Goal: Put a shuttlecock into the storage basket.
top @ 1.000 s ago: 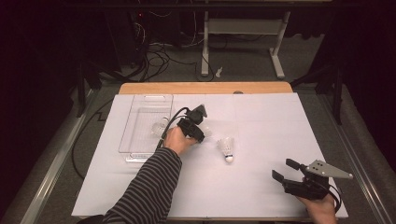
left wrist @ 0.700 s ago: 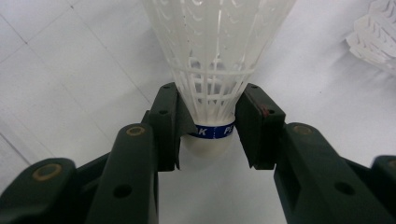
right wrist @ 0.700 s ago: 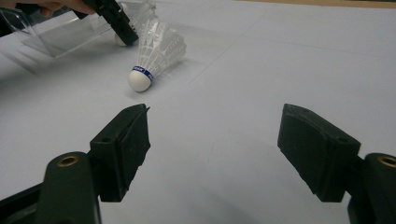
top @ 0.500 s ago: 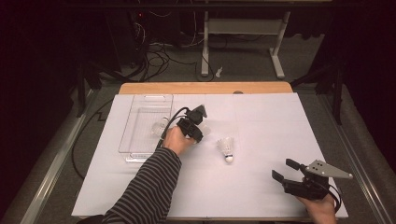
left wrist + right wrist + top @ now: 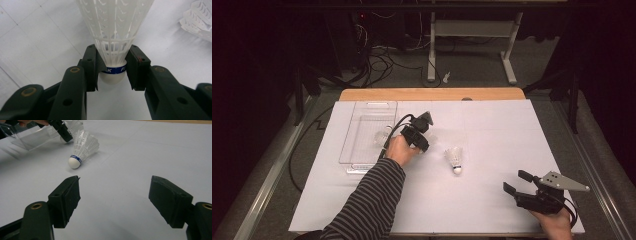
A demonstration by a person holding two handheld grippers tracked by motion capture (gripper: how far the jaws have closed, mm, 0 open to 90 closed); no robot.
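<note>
Already the clear tray [image 5: 367, 131] holds one shuttlecock; the left gripper [image 5: 113, 67], at its three o'clock, has just clamped a second shuttlecock [image 5: 113, 37]. Third shuttlecock [image 5: 455, 159] waits; right gripper [image 5: 113, 202] gapes empty, five o'clock.

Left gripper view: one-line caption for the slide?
Left gripper with its jaws closed on the base of a white shuttlecock above the white table cover.

The left tool [image 5: 112, 75] has just been closing its jaws, and they now press from both sides on the base of a white shuttlecock [image 5: 113, 37], just above its blue band, over the white tabletop [image 5: 37, 37].
</note>
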